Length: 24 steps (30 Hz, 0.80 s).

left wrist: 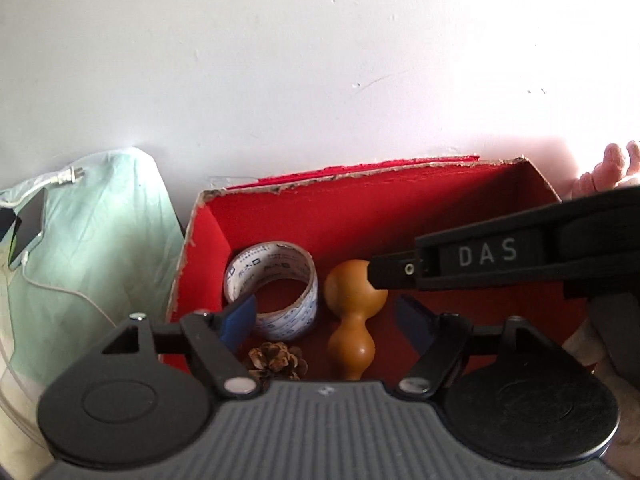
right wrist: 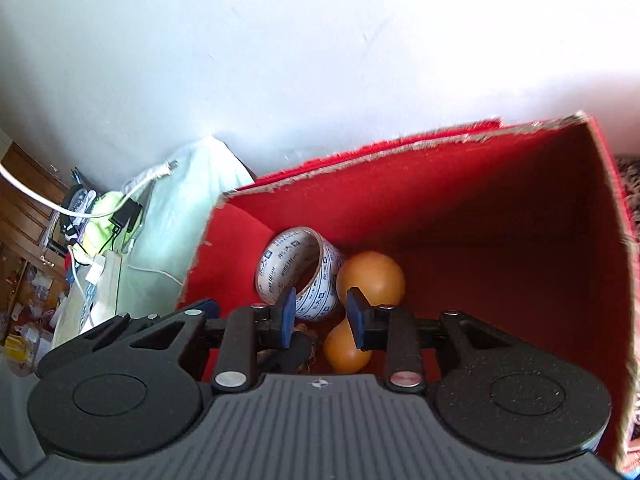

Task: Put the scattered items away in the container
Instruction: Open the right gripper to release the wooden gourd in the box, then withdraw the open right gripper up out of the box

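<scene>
**Three items lodged in the red box, both grippers empty above it**

The task was judged to be well advanced, perhaps finished: no loose item was seen outside the container in either view, though little of the surroundings was shown. At nine o'clock of the left wrist view a pale green cloth (left wrist: 100, 216) with a phone (left wrist: 26, 228) and a white cable (left wrist: 52, 288) was seen; these were taken for bystanders, not task items.

The red box (left wrist: 360, 208), torn along its rim, was seen open against the wall. On its floor, left to right, a pine cone (left wrist: 276, 360) at the near edge, a tape roll (left wrist: 276, 284) standing on its rim behind it, and a wooden gourd (left wrist: 354, 312) lying just beside the roll were found. Whether roll and gourd touched could not be told.

The left gripper (left wrist: 326, 320) was held over the near wall, its blue fingers (left wrist: 240, 320) spread wide with nothing between them. The right gripper (right wrist: 322, 318), reaching in from three o'clock, was seen above the gourd (right wrist: 370, 276) and roll (right wrist: 300, 276), its fingers (right wrist: 286, 316) parted and pinching nothing.
</scene>
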Available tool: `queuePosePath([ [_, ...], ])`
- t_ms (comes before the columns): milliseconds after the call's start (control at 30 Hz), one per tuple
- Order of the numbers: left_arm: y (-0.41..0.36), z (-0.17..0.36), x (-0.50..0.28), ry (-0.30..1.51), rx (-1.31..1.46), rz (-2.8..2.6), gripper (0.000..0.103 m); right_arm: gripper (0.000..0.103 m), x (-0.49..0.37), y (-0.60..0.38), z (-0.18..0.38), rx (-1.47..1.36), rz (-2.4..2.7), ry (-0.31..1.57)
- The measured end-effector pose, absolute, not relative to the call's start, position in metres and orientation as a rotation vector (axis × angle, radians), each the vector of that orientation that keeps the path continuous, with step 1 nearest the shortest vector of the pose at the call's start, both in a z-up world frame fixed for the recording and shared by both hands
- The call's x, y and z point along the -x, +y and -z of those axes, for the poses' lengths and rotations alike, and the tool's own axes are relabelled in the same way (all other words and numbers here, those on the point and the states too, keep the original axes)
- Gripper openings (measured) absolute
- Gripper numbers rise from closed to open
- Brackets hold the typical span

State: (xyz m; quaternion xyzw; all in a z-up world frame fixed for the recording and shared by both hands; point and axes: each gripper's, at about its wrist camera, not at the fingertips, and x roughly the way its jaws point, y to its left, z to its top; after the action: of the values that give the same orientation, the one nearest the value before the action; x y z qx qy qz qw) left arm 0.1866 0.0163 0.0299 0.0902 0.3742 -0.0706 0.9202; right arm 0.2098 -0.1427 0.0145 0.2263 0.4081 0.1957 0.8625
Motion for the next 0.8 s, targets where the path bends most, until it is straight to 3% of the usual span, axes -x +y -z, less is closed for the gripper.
queuePosePath([
  [300, 0.011, -0.046, -0.135, 0.734, -0.162, 0.111, 0.082, 0.032, -0.147, -0.152, -0.024, -0.488, -0.355, 0.694],
  [800, 0.020, -0.018, -0.068, 0.731, -0.089, 0.242, 0.084, 0.032, -0.066, -0.177, -0.001, -0.479, -0.358, 0.711],
])
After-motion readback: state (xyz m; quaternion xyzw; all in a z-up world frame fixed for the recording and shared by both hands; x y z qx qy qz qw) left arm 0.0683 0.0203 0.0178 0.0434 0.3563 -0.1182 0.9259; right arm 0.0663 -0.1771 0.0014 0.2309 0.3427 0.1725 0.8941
